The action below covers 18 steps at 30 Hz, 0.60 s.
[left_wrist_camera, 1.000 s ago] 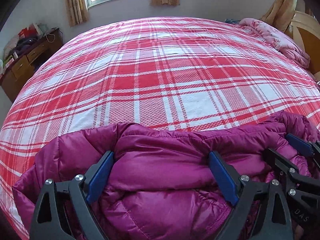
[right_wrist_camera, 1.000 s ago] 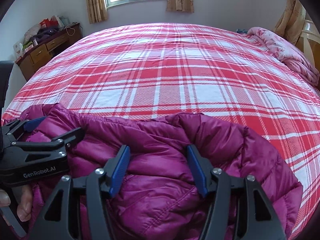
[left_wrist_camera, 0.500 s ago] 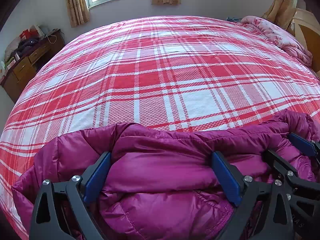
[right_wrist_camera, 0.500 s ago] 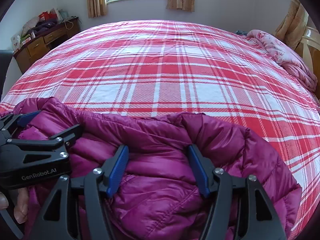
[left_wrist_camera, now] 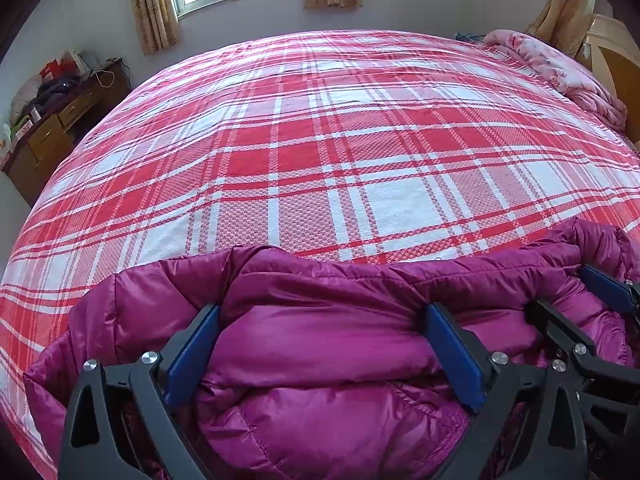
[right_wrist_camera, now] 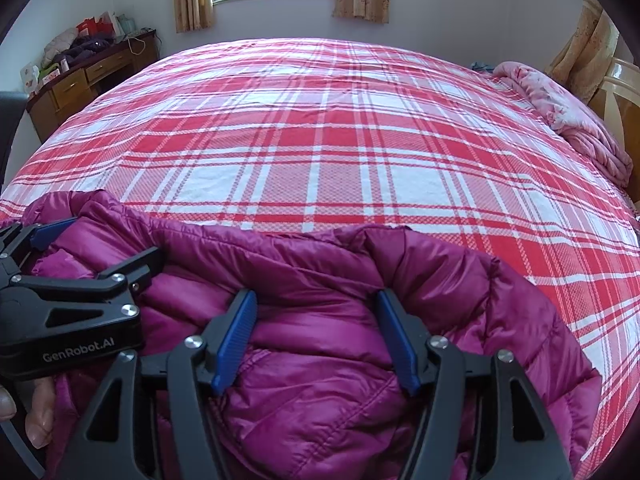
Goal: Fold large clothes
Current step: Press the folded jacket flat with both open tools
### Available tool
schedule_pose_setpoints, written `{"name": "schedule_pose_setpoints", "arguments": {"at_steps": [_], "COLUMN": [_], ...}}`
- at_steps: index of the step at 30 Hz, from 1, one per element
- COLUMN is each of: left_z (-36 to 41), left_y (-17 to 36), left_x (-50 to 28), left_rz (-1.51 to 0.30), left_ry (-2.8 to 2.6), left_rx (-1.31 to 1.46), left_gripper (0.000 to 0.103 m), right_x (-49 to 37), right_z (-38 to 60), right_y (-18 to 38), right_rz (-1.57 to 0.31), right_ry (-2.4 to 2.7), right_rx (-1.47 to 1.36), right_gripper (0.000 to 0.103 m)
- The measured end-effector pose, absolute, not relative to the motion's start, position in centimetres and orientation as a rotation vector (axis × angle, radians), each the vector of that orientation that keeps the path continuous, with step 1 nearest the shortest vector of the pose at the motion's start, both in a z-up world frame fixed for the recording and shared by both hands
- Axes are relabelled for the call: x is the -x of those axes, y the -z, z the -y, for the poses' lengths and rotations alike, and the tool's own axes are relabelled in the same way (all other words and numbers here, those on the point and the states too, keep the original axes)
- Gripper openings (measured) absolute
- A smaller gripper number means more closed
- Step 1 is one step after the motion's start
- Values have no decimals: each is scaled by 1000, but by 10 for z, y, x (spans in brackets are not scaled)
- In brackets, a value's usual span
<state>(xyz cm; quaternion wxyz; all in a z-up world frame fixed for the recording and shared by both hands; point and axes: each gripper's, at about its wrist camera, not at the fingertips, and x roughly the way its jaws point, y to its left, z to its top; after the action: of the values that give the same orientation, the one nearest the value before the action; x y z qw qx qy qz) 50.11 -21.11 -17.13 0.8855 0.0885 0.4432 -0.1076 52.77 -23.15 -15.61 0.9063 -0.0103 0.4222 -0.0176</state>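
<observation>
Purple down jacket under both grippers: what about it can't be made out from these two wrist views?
- Left wrist view: the jacket runs off the bottom edge; its near half is cut off behind the left gripper.
- Right wrist view: the right gripper and the frame edge hide the lower part, so the fold stage is unclear.
- Neither view shows sleeves, zipper or hem.
- Whether the right gripper's pads actually pinch the fabric cannot be told.

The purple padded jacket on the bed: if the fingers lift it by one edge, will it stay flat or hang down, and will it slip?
The purple padded jacket will probably sag and unfold: it already lies in soft bulges and creases. Its shiny quilted shell looks slippery, so a shallow pinch may slide off. The puffy filling suggests it is light for its bulk and will squash between the fingers.
</observation>
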Motion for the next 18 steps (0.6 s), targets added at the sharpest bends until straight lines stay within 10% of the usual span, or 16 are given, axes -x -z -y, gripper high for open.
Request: {"name": "schedule_pose_setpoints", "arguments": {"at_steps": [18], "left_z": [211], "left_y": [172], "left_x": [-502], "left_rz": [-923], "left_ry": [223], "left_rx": [-187], "left_gripper": [101], "right_x": [-528], "right_z": [230], "right_y": [157], "right_rz": [-878], "right_ry": [48], "right_rx": [38], "right_gripper": [66]}}
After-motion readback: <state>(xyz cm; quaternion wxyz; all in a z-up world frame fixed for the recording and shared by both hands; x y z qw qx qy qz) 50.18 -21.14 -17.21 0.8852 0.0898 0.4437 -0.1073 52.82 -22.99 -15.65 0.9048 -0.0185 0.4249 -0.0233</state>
